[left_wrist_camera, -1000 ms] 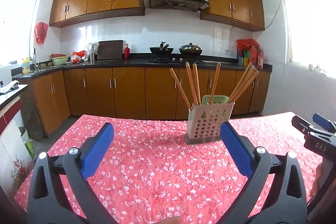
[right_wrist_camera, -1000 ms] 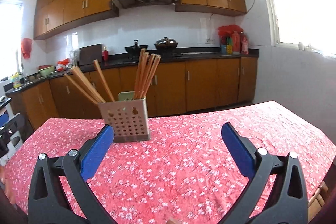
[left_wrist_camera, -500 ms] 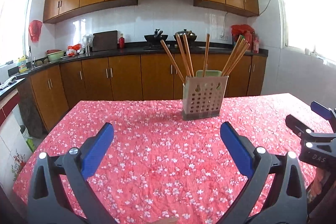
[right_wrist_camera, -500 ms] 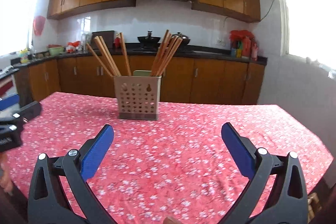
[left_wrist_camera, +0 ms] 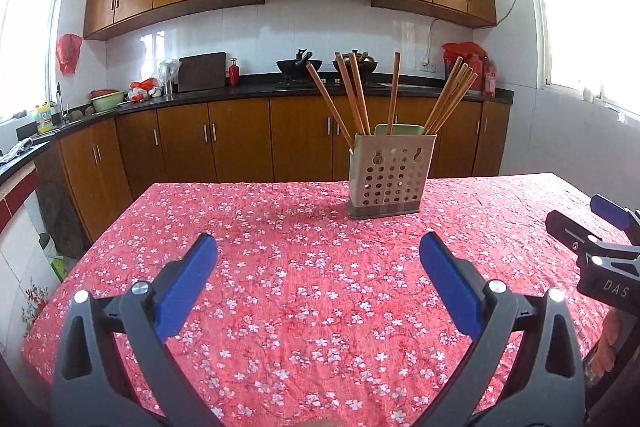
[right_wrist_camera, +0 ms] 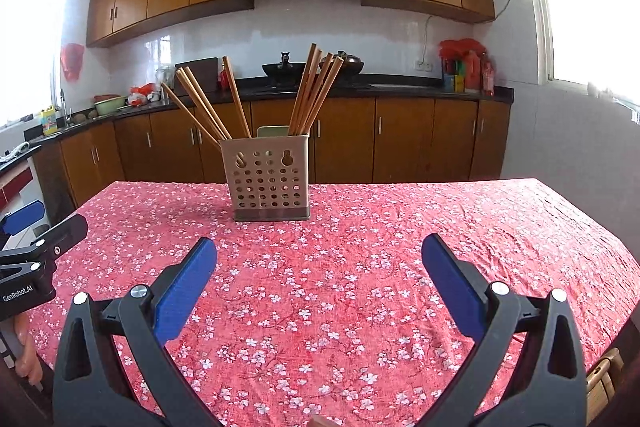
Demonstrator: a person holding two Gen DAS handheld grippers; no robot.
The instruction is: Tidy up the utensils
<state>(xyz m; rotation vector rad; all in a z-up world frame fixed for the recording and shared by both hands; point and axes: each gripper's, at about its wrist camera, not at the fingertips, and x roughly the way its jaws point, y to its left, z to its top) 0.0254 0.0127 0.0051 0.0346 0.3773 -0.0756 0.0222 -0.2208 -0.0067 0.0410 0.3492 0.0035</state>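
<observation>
A beige perforated utensil holder [left_wrist_camera: 390, 175] stands on the far middle of the table with the red flowered cloth [left_wrist_camera: 304, 267]. Several wooden chopsticks [left_wrist_camera: 352, 95] stick out of it, fanned left and right. It also shows in the right wrist view [right_wrist_camera: 267, 177] with its chopsticks [right_wrist_camera: 316, 89]. My left gripper [left_wrist_camera: 318, 251] is open and empty, above the table's near half, well short of the holder. My right gripper [right_wrist_camera: 319, 253] is open and empty, also short of the holder. Each gripper shows at the edge of the other's view.
Behind the table runs a kitchen counter [left_wrist_camera: 248, 89] with wooden cabinets, a stove with pots, a cutting board and bottles. The table's left edge [left_wrist_camera: 100, 239] drops to the floor. A wooden chair corner [right_wrist_camera: 604, 379] shows at the near right.
Both views have levelled and the holder sits nearer the middle of each. Both grippers stay open and empty. Nothing on the table has moved.
</observation>
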